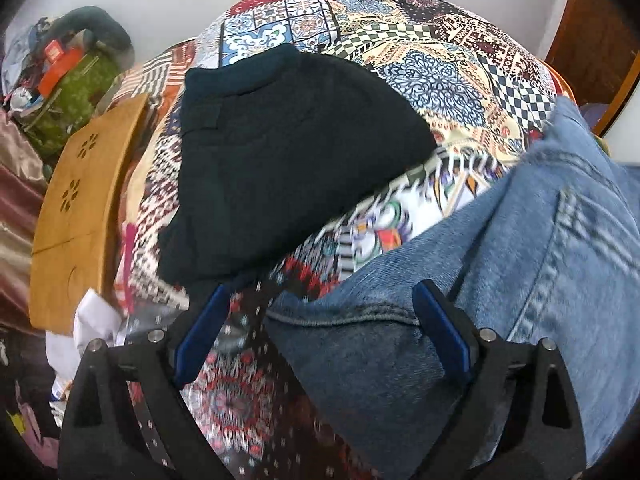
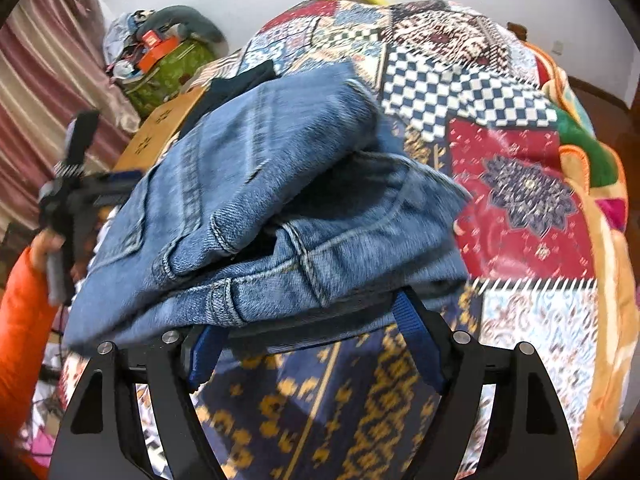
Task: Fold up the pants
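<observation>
Folded blue jeans point(image 2: 280, 208) lie in a thick bundle on the patchwork bedspread point(image 2: 516, 184). My right gripper point(image 2: 316, 332) is open, its blue pads point(image 2: 416, 340) under the bundle's near waistband edge. My left gripper point(image 1: 320, 320) is open at the jeans' point(image 1: 500, 280) left edge, with denim between its blue pads point(image 1: 440, 328). In the right wrist view the left gripper's body point(image 2: 76, 192) shows at the bundle's left side, held by a hand in an orange sleeve. A folded black garment point(image 1: 280, 168) lies farther back on the bed.
A wooden board point(image 1: 80, 220) with cut-out flowers leans at the bed's left side. A green bag point(image 2: 168, 68) piled with clutter stands against the white wall. Striped curtains point(image 2: 44, 64) hang far left. White cloth point(image 1: 96, 324) lies by the board.
</observation>
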Demonstrator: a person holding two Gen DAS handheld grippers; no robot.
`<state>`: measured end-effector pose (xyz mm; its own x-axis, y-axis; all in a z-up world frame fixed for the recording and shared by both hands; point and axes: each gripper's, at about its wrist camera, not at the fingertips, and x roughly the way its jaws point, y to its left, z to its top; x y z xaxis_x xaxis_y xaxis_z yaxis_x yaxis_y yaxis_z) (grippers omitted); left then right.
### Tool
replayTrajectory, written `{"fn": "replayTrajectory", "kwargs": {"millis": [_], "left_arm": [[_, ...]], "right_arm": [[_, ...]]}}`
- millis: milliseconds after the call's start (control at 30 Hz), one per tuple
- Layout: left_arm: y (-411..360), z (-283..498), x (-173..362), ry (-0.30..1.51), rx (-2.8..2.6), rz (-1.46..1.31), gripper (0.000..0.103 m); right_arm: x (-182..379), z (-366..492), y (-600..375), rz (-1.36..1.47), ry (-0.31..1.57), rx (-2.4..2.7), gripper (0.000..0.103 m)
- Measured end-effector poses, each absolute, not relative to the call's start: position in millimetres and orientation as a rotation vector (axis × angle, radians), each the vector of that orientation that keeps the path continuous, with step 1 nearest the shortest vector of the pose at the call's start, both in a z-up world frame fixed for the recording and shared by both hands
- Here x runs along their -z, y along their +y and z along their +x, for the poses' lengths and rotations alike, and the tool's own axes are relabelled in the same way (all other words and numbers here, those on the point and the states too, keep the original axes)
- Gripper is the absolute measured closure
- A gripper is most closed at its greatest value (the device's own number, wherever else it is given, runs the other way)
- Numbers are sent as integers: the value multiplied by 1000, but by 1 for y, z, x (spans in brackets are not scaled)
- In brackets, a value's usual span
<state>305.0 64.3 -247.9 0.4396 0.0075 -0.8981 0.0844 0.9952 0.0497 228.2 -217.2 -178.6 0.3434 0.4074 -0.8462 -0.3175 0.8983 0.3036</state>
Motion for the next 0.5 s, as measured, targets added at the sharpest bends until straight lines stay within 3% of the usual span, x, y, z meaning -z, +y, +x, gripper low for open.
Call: {"fn": "replayTrajectory", "kwargs": {"millis": [500], "left_arm": [[44,203,228,1147,138,-42,9]], "right_arm": [[138,183,-245,58,1017,-464,26]]}}
